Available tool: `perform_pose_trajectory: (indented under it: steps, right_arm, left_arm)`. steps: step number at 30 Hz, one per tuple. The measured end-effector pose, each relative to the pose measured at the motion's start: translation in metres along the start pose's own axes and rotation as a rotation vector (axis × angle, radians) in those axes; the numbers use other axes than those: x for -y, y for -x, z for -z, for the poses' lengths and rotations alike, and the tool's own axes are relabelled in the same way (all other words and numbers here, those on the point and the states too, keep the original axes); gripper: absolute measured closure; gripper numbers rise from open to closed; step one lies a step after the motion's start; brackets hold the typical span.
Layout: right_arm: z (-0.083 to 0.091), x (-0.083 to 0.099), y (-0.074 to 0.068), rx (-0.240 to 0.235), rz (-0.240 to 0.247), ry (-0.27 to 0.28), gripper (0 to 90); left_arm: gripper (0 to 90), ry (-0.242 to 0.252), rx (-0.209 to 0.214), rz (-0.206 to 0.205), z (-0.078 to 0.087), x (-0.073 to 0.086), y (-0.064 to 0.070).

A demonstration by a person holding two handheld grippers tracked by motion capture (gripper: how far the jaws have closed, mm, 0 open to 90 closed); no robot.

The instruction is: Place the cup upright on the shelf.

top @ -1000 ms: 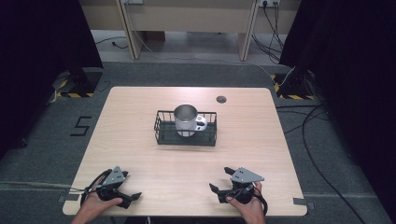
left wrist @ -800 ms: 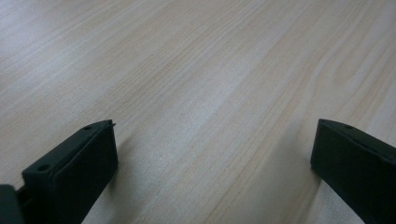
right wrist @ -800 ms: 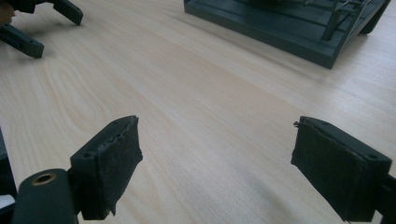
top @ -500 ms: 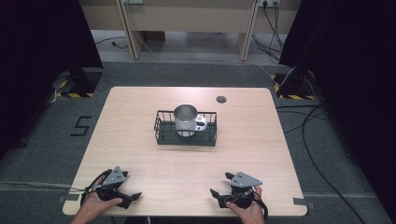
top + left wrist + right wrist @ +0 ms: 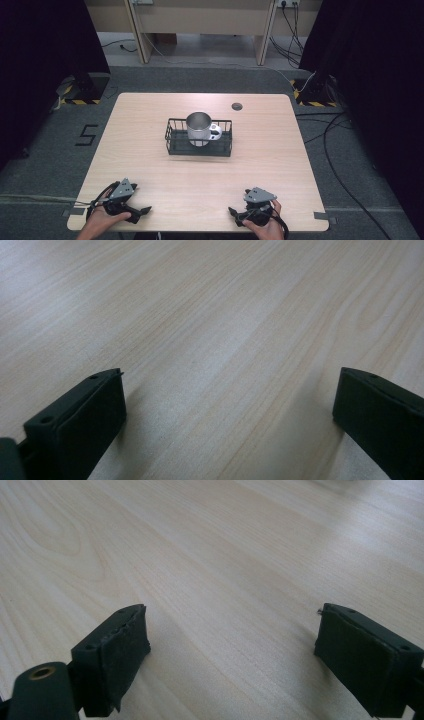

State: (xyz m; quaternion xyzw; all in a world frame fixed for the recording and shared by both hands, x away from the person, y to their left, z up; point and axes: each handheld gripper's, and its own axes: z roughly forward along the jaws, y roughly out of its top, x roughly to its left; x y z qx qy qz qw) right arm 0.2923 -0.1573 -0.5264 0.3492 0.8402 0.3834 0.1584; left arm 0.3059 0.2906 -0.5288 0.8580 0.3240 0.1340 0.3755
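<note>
Right hand-held gripper (image 5: 239, 214) drawn slightly back to worktop (image 5: 150, 115) edge; both wide, empty. Left (image 5: 142, 211) unmoved. Mug (image 5: 199, 128) in basket (image 5: 175, 142) untouched.

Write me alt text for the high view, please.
A metal mug stands in a black wire basket at the middle of a light wooden table. At the near edge, hands hold the left gripper and right gripper.
</note>
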Motion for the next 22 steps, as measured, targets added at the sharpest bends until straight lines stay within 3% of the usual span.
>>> perform_pose_trajectory:
  steps: [7,15,22]
  right_arm:
    - [-0.0005,0.0014,-0.0011,0.002,0.004,0.008,11.5]
    - [-0.0047,0.0016,-0.0055,0.011,-0.003,0.002,0.6]
    - [-0.0046,0.0025,-0.0060,0.015,-0.004,0.008,0.6]
  left_arm:
    - [0.0,0.000,0.000,0.001,0.0000,0.0000,0.0001]
    - [0.0,0.000,0.000,0.000,0.0000,0.0001,0.0001]
    - [0.0,0.000,0.000,0.000,0.0000,0.0001,0.0000]
